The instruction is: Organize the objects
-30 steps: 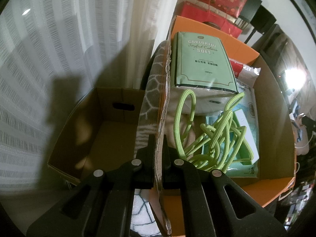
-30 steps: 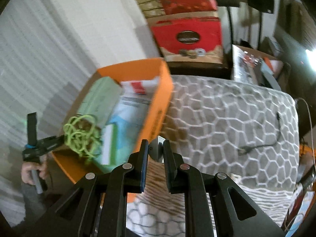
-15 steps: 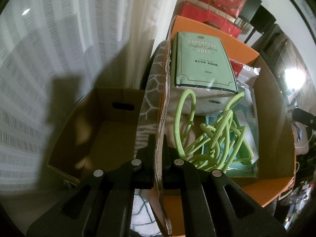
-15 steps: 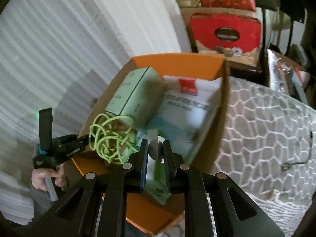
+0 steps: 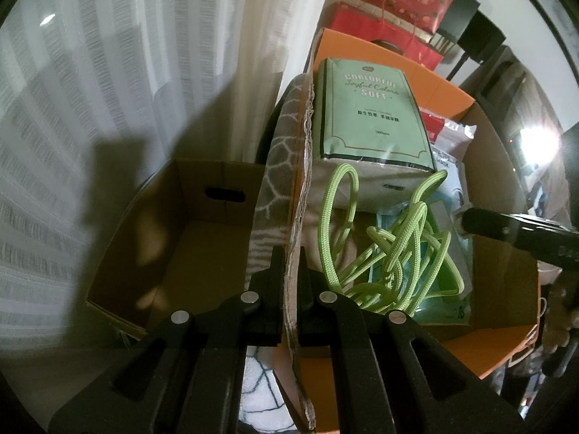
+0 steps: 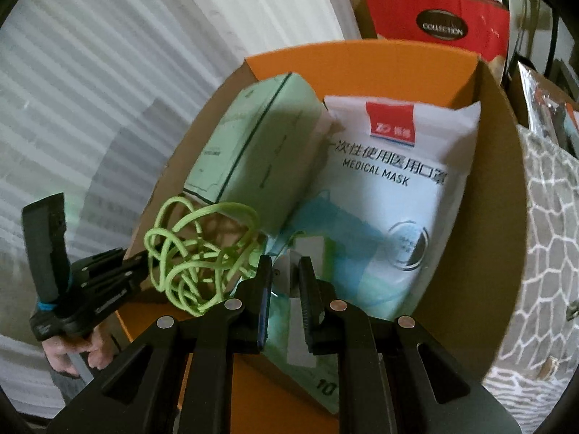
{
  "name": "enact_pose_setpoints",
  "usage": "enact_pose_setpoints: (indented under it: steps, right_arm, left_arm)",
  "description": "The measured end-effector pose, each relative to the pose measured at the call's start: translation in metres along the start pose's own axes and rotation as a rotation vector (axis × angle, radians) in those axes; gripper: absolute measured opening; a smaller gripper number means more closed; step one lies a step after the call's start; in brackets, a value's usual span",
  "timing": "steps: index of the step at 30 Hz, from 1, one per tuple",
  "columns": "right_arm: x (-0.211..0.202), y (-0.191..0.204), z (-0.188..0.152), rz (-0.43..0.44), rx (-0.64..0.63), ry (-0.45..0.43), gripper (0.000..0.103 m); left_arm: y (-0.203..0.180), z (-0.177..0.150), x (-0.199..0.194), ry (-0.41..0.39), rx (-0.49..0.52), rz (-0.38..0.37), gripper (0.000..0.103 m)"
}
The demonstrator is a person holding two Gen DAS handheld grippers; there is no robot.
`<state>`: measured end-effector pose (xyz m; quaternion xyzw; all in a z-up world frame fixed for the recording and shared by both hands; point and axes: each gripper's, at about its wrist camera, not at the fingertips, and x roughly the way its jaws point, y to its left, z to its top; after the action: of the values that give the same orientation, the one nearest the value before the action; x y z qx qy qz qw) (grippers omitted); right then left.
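Left tool (image 5: 291, 253): clenched on the torn cardboard wall of the orange box (image 5: 398, 68), pinching it edge-on. The wall is corrugated and ragged, so it probably bends rather than holds firm; a grip low on it looks safer than one at the frayed top.

Right tool (image 6: 286, 271): closed on a small white-grey object (image 6: 287, 271), held over the box interior just above the green packet (image 6: 304, 332). Its identity is not resolvable. It looks small, rigid and light; the pinch is near the fingertips, so slip is a risk.

Box contents: green tissue pack (image 5: 365, 108), soft and squashy, best taken across its short sides. Medical mask bag (image 6: 394, 188), slick film, limp. Lime cord (image 5: 391, 253), a loose tangle lying on top of the other items; it will likely trail and snag if lifted by one loop.

An empty-looking brown carton (image 5: 181, 224) sits beside the box.
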<state>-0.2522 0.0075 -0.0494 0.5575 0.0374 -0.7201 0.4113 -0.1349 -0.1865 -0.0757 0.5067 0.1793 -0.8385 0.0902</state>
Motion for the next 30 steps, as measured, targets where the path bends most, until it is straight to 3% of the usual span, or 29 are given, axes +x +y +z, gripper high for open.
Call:
enact_pose_setpoints:
  steps: [7,16,18,19,30]
  right_arm:
    - [0.009,-0.008,0.001,0.035,0.046,0.01,0.015]
    - [0.007,-0.019,0.003,0.019,0.091,0.009,0.021]
    - [0.005,-0.02,0.004,-0.007,0.093,0.006,0.031]
    - [0.002,-0.019,0.003,-0.016,0.088,0.001,0.035]
    - [-0.04,-0.014,-0.004,-0.034,0.03,-0.081,0.037]
  left_arm:
    - [0.0,0.001,0.0,0.0,-0.003,-0.004,0.004]
    - [0.0,0.001,0.0,0.0,-0.003,-0.003,0.004]
    - [-0.001,0.001,0.001,0.0,-0.003,-0.003,0.004]
    - [0.0,0.001,0.0,0.0,-0.004,-0.004,0.004]
    - [-0.002,0.001,0.0,0.0,-0.005,-0.002,0.004]
